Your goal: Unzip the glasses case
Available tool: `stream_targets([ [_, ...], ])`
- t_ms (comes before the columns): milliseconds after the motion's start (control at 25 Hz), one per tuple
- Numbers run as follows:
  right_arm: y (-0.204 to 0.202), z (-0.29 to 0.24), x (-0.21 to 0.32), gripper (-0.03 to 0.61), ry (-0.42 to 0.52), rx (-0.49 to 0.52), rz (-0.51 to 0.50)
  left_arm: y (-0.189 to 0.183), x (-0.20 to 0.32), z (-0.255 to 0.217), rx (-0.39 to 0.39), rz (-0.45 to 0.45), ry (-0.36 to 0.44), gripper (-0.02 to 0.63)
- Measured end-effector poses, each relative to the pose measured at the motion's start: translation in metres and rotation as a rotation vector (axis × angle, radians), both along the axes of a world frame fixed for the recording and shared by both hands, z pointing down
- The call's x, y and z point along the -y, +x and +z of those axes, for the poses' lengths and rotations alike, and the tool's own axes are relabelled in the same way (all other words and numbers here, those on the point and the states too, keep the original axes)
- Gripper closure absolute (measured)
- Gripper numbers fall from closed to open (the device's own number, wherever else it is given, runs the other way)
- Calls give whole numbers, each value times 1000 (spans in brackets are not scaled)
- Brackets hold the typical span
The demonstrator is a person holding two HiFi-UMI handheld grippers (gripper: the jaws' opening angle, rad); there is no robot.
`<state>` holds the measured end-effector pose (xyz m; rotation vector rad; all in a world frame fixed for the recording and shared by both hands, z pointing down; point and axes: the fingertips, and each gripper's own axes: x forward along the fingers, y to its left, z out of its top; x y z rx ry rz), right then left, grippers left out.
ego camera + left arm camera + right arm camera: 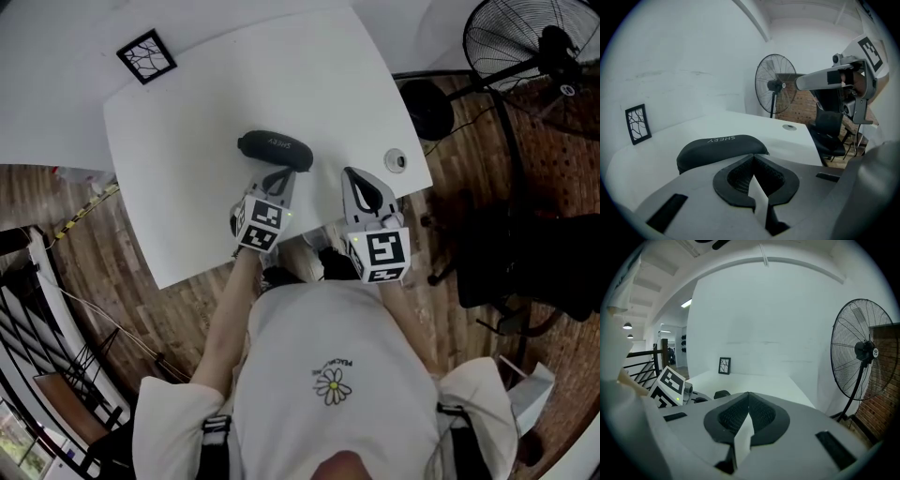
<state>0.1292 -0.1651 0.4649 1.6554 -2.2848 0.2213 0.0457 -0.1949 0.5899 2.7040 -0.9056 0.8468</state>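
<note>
The left claw (281,178) is seen with its jaws brought together at the tips (752,157) and nothing held between them, and it is aimed at the near side of the glasses case (275,150), just beside that case's right half; whether contact is made cannot be told. The right claw (356,175) is likewise closed on nothing (748,393) and is held apart from the case, off to its right, near the worktop's (187,141) near edge. The case is shown as a black, oblong pouch with rounded ends and a domed top (719,147), with small white lettering printed on its upper face; its zip cannot be made out. It is laid flat on the white worktop, towards the near edge and about midway across. Both grippers are carried in front of the person on bare forearms (225,319) stretched out from the body, and both are tilted somewhat downward and pointed away from the person, with the marker cubes turned up towards the head camera. In the head view the case's long axis is set crosswise to both claws, running left to right and sloping a little nearer to the person at its right end. A small black-framed picture (146,56) is placed at the worktop's far left corner, a round cap (396,160) is set into the worktop near its right edge, and a standing fan (525,42) is placed beyond the right side.
</note>
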Motion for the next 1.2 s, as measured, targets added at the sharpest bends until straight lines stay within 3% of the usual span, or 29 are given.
stream_targets([
  [280,-17,10,-5,572,3,89,-143,-8,5,-44,-25,-52,81,600],
  [520,-38,65,3,508,-166,-4,-237,-16,49,-75,83,-56,184,600],
  [760,-58,112,6,454,-304,-64,-287,-9,53,-42,193,13,111,600],
  [960,-58,129,12,454,-360,-153,-288,-10,51,-28,173,-8,59,600],
  [1200,-56,149,17,466,-446,-139,-237,-7,52,-27,194,-19,69,601],
])
